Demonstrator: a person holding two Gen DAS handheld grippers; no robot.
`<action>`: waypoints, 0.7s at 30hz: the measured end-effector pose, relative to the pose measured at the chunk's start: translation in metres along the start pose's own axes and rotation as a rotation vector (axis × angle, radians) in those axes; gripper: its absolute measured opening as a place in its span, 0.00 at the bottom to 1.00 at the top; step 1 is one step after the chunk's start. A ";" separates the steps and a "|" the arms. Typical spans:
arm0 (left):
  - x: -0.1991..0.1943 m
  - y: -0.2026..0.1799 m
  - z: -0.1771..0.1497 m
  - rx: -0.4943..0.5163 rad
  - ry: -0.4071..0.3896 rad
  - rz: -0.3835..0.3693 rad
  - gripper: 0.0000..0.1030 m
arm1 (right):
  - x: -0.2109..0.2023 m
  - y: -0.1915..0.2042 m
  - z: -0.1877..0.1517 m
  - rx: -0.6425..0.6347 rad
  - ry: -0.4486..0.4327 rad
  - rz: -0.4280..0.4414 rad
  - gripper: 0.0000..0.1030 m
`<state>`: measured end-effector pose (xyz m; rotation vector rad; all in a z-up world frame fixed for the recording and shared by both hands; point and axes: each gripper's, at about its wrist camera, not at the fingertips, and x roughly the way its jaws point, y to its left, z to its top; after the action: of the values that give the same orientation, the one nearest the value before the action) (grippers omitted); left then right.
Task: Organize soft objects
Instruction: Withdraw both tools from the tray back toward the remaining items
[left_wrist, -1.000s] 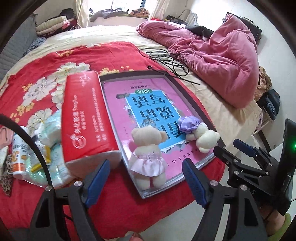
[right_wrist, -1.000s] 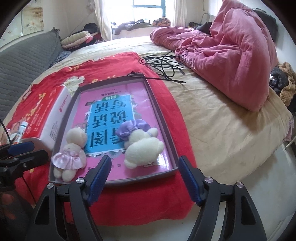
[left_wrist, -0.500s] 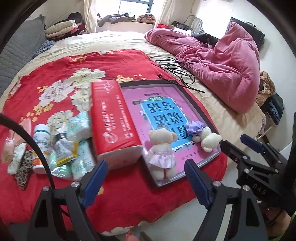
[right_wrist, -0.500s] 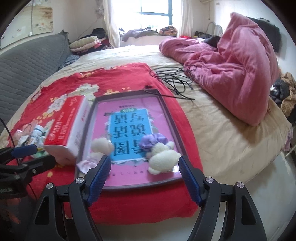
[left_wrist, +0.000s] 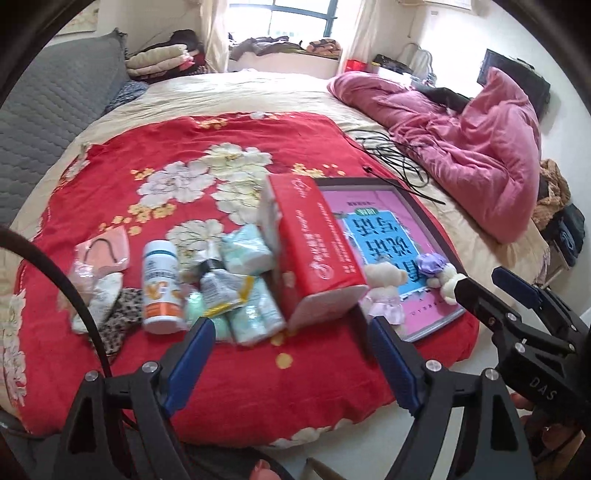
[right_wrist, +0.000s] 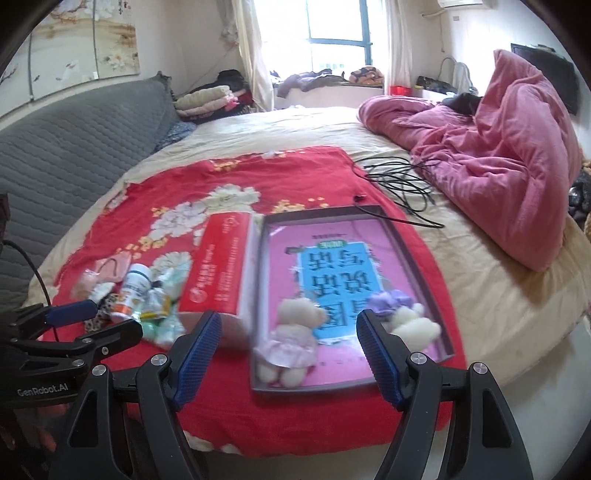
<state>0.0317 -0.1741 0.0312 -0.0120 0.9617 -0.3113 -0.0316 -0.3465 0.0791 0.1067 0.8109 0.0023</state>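
Note:
A cream teddy in a pink skirt (right_wrist: 291, 339) (left_wrist: 384, 288) and a white teddy with a purple hat (right_wrist: 402, 317) (left_wrist: 439, 271) lie in a shallow pink box lid (right_wrist: 424, 280) (left_wrist: 428, 221) on the red flowered blanket (left_wrist: 184, 155). My left gripper (left_wrist: 291, 365) is open and empty, held off the bed's near edge before the red tissue box (left_wrist: 314, 251). My right gripper (right_wrist: 288, 354) is open and empty, just short of the lid's near end.
A red tissue box (right_wrist: 218, 269) lies left of the lid. Left of it sit a white pill bottle (left_wrist: 160, 288), tissue packets (left_wrist: 247, 251), a small tube and soft pouches (left_wrist: 99, 266). A pink quilt (left_wrist: 480, 147) and black cables (left_wrist: 391, 155) lie far right.
Both grippers have pulled back and swung left from the lid. The bottle, packets and pouches have come into view. Both teddies stay in the lid.

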 end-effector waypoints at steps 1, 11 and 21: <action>-0.003 0.004 0.000 -0.007 -0.004 0.006 0.82 | 0.000 0.004 0.001 -0.003 0.002 0.004 0.75; -0.024 0.035 -0.001 -0.037 -0.018 0.020 0.82 | -0.009 0.045 0.008 -0.039 -0.009 0.034 0.75; -0.040 0.068 -0.006 -0.063 -0.016 0.030 0.82 | -0.009 0.081 0.017 -0.087 0.002 0.046 0.75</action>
<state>0.0229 -0.0978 0.0496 -0.0573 0.9551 -0.2524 -0.0221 -0.2679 0.1048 0.0432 0.8090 0.0811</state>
